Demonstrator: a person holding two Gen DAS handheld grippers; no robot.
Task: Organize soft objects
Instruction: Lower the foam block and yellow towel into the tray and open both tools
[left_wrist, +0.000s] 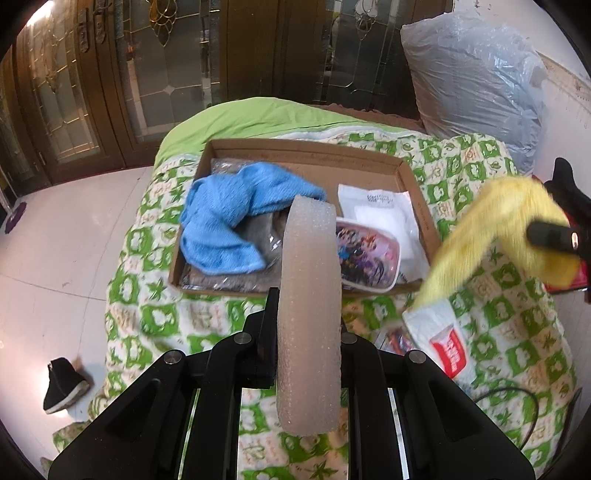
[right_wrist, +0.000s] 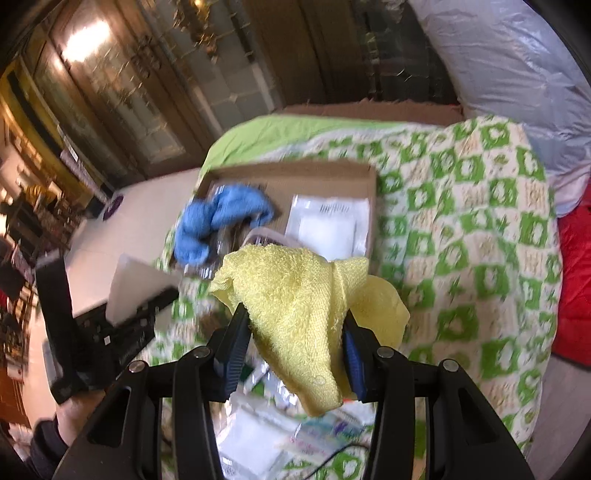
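My left gripper (left_wrist: 308, 306) is shut on a pale foam strip (left_wrist: 310, 295), which stands up between the jaws and curls back over them. Beyond it an open cardboard tray (left_wrist: 402, 166) lies on the bed. The tray holds a blue towel (left_wrist: 225, 218), a white packet (left_wrist: 380, 206) and a cartoon-printed pouch (left_wrist: 365, 258). My right gripper (right_wrist: 295, 314) is shut on a yellow towel (right_wrist: 295, 295) that drapes over its fingers, above the bed and short of the tray (right_wrist: 295, 173). In the left wrist view the yellow towel (left_wrist: 480, 229) hangs at the right, clear of the quilt.
A green-and-white checked quilt (left_wrist: 498, 325) covers the bed. On it lie a white packet with a red label (left_wrist: 439, 339) and a black cable (left_wrist: 517, 398). A large plastic-wrapped bundle (left_wrist: 476, 85) stands behind, and a black shoe (left_wrist: 62, 384) lies on the pale floor.
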